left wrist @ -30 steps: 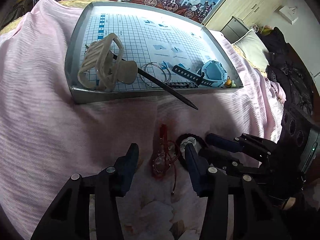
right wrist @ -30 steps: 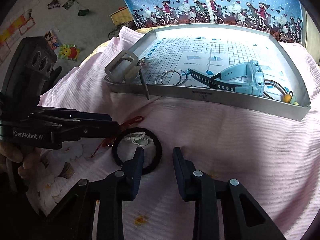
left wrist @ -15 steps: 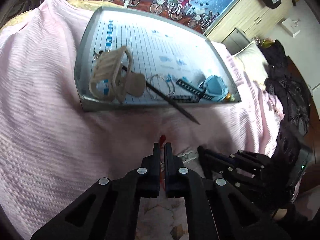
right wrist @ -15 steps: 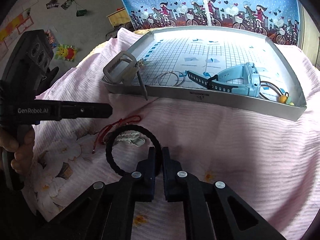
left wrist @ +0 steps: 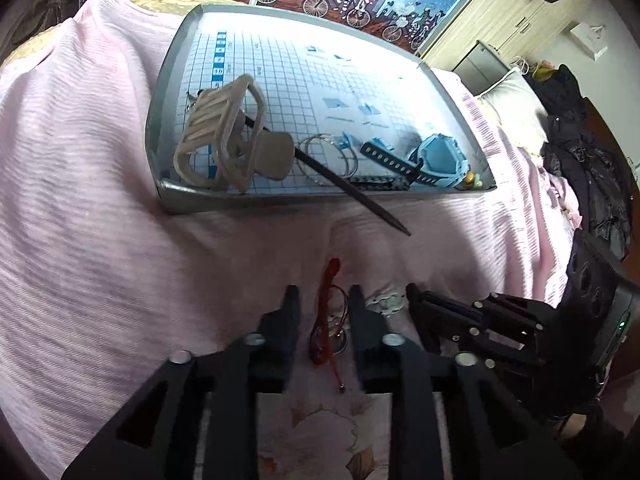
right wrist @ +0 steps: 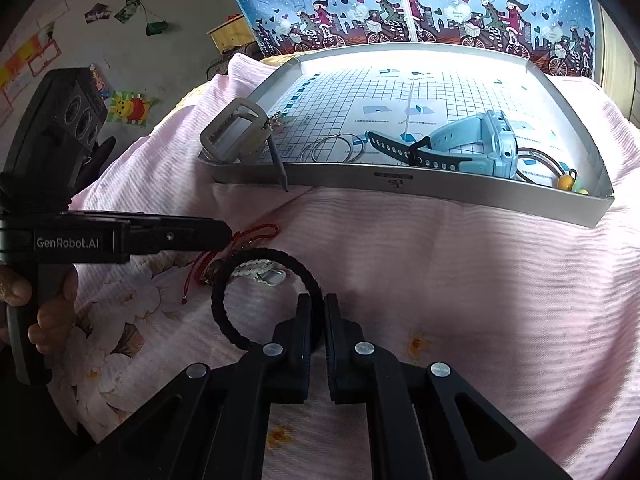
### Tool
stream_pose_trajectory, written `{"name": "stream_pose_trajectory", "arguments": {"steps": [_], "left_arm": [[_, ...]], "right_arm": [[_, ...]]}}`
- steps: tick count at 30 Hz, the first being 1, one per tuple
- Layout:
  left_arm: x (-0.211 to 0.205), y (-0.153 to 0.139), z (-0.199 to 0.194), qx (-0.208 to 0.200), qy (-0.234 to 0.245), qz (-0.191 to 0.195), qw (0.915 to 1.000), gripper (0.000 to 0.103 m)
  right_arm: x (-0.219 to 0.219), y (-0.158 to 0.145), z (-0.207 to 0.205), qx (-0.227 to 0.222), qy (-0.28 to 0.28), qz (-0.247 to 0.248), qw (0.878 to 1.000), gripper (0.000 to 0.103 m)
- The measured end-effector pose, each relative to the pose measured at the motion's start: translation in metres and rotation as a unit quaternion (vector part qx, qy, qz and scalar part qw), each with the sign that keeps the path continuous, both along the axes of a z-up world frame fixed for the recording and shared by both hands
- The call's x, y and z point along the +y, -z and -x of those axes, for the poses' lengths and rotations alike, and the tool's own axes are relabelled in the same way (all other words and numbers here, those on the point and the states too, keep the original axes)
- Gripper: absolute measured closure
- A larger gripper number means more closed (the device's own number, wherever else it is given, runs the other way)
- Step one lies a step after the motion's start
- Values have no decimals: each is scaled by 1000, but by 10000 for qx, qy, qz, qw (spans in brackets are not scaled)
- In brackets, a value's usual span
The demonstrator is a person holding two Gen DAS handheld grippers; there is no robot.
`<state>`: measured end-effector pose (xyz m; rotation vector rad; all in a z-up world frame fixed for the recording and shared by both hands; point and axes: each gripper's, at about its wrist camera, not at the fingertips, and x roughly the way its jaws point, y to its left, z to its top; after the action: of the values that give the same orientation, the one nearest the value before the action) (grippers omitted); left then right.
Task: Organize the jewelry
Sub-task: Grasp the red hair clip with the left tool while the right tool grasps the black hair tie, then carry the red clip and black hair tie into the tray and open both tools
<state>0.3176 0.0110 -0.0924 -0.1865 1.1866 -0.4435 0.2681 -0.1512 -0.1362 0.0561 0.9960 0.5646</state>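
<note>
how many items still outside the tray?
3, all on the pink blanket by the tray: red cord bracelet, black hair tie pinched by the right gripper, white piece inside it. Others may be hidden.

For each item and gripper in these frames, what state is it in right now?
Left gripper: open, fingers either side of the red cord.
Right gripper: shut on the black hair tie.
Red cord: loose on the blanket.
Black hair tie: pinched at its near edge.
Tray: on the blanket.
Hair claw: in the tray.
Blue watch: in the tray, unbuckled.
</note>
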Motion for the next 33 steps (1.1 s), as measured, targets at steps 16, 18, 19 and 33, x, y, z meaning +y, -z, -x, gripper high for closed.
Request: {"name": "stream_pose_trajectory", "arguments": {"steps": [16,18,19,33], "left_arm": [[0,9,2,10,145,76,9999,93],[-1,8,3,-4,194,115,9997,99],[-2,8,3,-7,220,88,9997,100],[7,-16,8,-247,22,641,9976,101]], "right_arm": [[-1,0,1,-44,2,-30,10000,97],[0,-1,1,-68,-28,-16,10000,97],[0,-1,2,-74,-34,-10,10000,97],[-14,-19,2,-433,282,-401,9979,97]]}}
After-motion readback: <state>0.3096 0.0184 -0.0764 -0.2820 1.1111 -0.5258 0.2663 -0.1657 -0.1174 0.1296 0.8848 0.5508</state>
